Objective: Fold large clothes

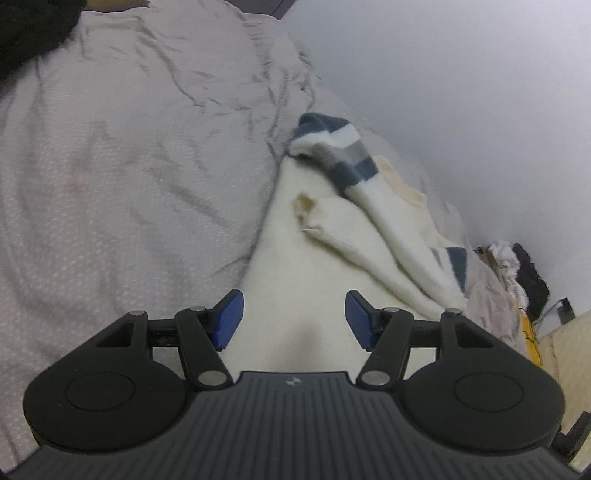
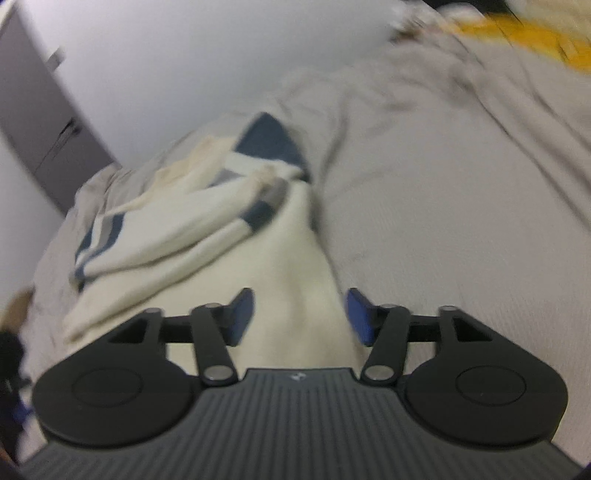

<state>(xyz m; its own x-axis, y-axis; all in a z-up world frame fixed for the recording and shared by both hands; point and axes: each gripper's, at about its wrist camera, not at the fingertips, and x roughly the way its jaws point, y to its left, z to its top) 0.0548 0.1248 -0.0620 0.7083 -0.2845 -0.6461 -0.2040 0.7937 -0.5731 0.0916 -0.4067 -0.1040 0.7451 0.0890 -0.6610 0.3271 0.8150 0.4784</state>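
Observation:
A cream knit sweater (image 1: pixel 295 266) with blue and grey stripes lies crumpled on the grey bedsheet (image 1: pixel 129 177). One striped sleeve (image 1: pixel 343 155) is folded across its body. My left gripper (image 1: pixel 294 321) has the cream knit bunched between its blue pads, filling the gap from pad to pad, so it is shut on the sweater. In the right wrist view the sweater (image 2: pixel 192 236) runs up from the bed to my right gripper (image 2: pixel 299 317). That gripper's jaws stand wide, with a strip of cream knit between them that the pads do not squeeze.
A pale wall (image 1: pixel 461 92) borders the bed. A heap of other clothes (image 1: pixel 517 273), with something yellow (image 2: pixel 524 33) in it, lies at the bed's far end. A grey cabinet (image 2: pixel 40 122) stands by the wall.

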